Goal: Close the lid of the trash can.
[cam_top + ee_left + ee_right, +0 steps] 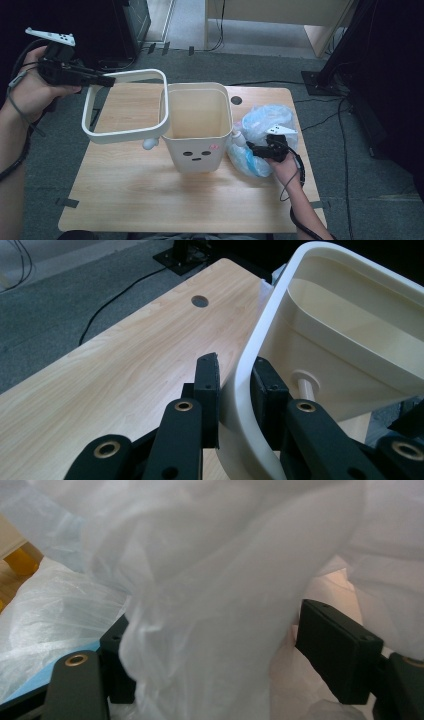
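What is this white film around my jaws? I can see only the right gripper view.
Observer: It is a crumpled plastic bag. It lies on the table, just right of a cream bin in the high view.
Operator: And where is the left gripper?
Observer: The left gripper is shut on the bin's ring frame, out to the left of the bin.
Operator: Is that frame off the bin?
Observer: Not fully. One side of it meets the bin's left rim, and the gripped side is held up over the table.
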A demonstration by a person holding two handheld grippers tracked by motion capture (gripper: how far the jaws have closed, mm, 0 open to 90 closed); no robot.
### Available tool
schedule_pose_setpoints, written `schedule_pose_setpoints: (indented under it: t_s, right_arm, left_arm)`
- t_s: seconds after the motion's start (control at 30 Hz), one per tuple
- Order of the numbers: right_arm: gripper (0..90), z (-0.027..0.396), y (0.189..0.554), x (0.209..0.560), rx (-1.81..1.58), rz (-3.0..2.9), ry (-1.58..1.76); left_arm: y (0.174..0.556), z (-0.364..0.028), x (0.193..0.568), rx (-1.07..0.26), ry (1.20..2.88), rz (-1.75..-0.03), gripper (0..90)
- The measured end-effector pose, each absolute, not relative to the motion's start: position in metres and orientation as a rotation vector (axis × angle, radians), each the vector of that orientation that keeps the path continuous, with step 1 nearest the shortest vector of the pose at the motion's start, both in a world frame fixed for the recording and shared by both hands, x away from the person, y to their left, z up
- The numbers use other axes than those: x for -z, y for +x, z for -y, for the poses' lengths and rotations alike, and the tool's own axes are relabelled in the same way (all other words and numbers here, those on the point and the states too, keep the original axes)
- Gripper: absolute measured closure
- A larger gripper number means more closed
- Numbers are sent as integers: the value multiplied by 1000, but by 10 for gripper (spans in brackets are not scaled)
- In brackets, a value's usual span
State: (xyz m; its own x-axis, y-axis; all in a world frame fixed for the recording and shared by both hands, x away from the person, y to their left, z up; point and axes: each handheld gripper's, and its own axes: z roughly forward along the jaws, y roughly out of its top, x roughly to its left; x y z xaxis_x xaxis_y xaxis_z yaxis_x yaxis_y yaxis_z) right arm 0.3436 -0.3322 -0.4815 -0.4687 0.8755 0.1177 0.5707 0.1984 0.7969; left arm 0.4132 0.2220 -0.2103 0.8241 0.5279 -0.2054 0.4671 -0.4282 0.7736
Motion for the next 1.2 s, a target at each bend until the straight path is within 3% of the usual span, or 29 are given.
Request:
schedule_pose_setpoints:
  t_s: [1.2]
  right_arm:
    - [260,331,343,481,-1155,-2122,1352]
  left_arm:
    - [435,-131,220,-22,2106,-614,764]
